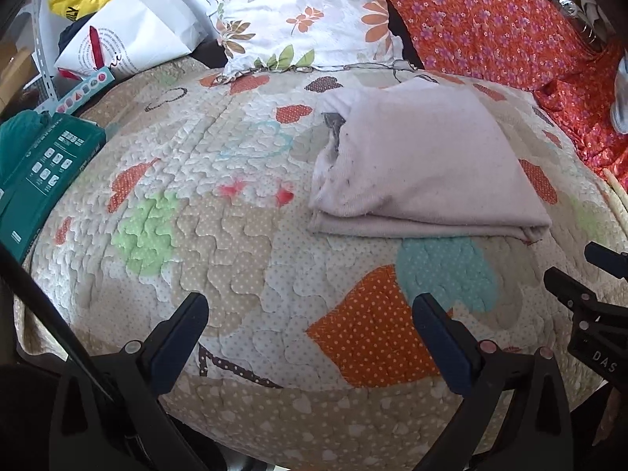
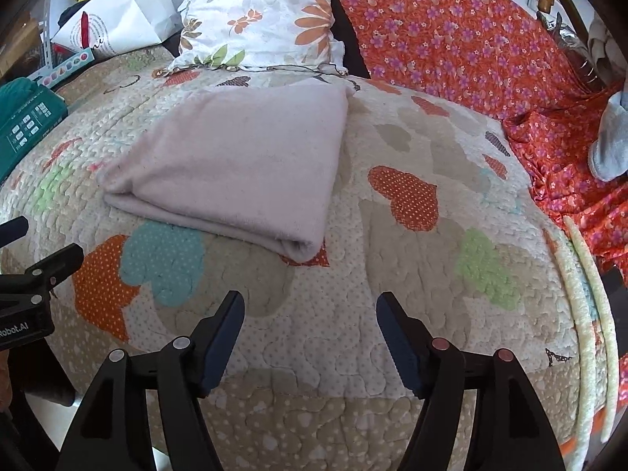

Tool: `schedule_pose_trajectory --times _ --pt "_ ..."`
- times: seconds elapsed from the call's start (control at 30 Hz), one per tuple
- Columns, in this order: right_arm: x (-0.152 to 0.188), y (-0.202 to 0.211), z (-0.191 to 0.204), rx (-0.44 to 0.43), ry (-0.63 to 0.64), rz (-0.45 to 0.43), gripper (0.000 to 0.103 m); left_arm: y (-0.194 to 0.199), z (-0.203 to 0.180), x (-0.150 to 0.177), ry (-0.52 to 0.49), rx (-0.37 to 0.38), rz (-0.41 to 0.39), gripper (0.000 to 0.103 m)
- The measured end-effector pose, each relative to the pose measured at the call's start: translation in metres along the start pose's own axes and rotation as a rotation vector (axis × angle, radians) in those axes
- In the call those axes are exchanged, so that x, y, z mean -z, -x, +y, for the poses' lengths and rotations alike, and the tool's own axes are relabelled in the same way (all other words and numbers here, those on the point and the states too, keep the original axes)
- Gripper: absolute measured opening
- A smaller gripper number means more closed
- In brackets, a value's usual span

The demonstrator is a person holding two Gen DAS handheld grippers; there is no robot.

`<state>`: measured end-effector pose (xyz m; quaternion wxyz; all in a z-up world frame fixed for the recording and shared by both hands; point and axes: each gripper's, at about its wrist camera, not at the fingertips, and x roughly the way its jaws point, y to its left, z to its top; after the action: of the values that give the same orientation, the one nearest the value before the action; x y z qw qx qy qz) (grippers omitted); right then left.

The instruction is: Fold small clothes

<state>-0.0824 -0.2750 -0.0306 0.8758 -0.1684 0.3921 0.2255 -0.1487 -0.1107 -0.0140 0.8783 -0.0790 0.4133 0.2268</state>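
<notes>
While both tools hover clear of the cloth, the left gripper (image 1: pixel 310 337) and right gripper (image 2: pixel 310 337) stand with jaws wide and nothing between them. Beyond them, the folded pale pink garment (image 2: pixel 235 161) lies flat on the quilt (image 2: pixel 322 337), toward its far edge, just short of the floral pillow (image 2: pixel 255 15). Expect a light, limp, soft fabric; grip at a corner or along the doubled near fold. Its long axis appears to run front to back.

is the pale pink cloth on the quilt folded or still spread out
Folded. The pale pink cloth lies as a compact rectangle on the quilt, with stacked layers at its near edge.
</notes>
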Motion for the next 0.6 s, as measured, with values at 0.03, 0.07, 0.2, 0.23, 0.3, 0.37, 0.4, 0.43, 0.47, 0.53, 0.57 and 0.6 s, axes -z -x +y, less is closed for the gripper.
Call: schedule_pose_trajectory --times 0.03,0.07,0.2,0.23,0.3,0.37,0.4,0.43,0.47,0.53,0.57,0.6 --pt "0.0 -0.001 0.001 0.004 0.004 0.0 0.075 -0.001 0.0 0.0 0.003 0.006 0.004 0.103" --pt "0.0 -0.001 0.002 0.01 0.01 0.0 0.075 -0.002 0.001 0.0 0.008 0.015 0.01 0.103" --pt "0.0 -0.004 0.006 0.02 0.023 0.0 0.075 -0.006 0.003 -0.001 0.029 0.034 0.03 0.103" --pt "0.0 -0.004 0.007 0.02 0.023 0.001 0.076 -0.007 0.004 -0.001 0.035 0.04 0.036 0.103" --pt "0.0 -0.006 0.007 0.019 0.021 0.003 0.076 -0.009 0.006 -0.002 0.047 0.047 0.044 0.103" --pt "-0.001 -0.008 0.007 0.02 0.017 0.004 0.076 -0.012 0.009 -0.003 0.06 0.051 0.05 0.103" --pt "-0.001 -0.008 0.007 0.019 0.014 0.004 0.076 -0.013 0.01 -0.003 0.064 0.052 0.054 0.103" --pt "-0.001 -0.009 0.007 0.017 0.011 0.004 0.076 -0.015 0.011 -0.004 0.071 0.052 0.06 0.103" --pt "-0.002 -0.009 0.006 0.016 0.008 0.004 0.076 -0.016 0.012 -0.004 0.075 0.053 0.063 0.103" --pt "-0.002 -0.009 0.007 0.018 0.005 0.002 0.077 -0.019 0.014 -0.005 0.085 0.05 0.07 0.103" --pt "-0.003 -0.01 0.007 0.021 0.005 -0.002 0.077 -0.02 0.015 -0.006 0.09 0.049 0.073 0.103" --pt "-0.003 -0.01 0.007 0.022 0.005 -0.004 0.077 -0.022 0.017 -0.006 0.094 0.049 0.076 0.103"
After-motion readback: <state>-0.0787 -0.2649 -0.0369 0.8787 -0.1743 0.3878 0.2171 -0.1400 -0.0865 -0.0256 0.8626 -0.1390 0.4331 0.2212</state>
